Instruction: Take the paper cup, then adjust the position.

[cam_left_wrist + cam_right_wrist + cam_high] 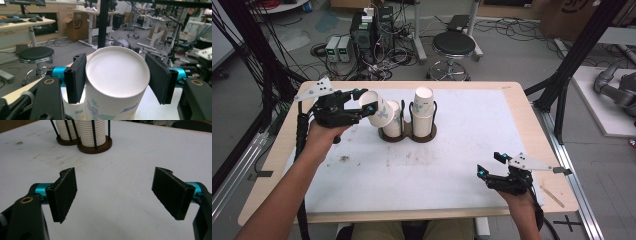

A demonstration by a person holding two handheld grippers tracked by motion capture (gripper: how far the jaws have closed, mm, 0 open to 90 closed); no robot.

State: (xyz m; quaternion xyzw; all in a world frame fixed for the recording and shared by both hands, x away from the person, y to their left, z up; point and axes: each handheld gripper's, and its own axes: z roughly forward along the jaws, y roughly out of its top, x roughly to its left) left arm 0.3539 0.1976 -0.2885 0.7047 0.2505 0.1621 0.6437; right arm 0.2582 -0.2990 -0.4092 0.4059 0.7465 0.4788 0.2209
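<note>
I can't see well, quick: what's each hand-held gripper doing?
Left hand-held gripper: closed on a paper cup.
Right hand-held gripper: open, holding nothing.

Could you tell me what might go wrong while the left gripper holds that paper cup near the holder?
The left gripper clamps the paper cup tilted, close to the left stack; swinging it could knock that stack or tip the cup holder. The thin cup wall might buckle or slip between the pads. The right gripper, open, rests too far off to steady anything.
</note>
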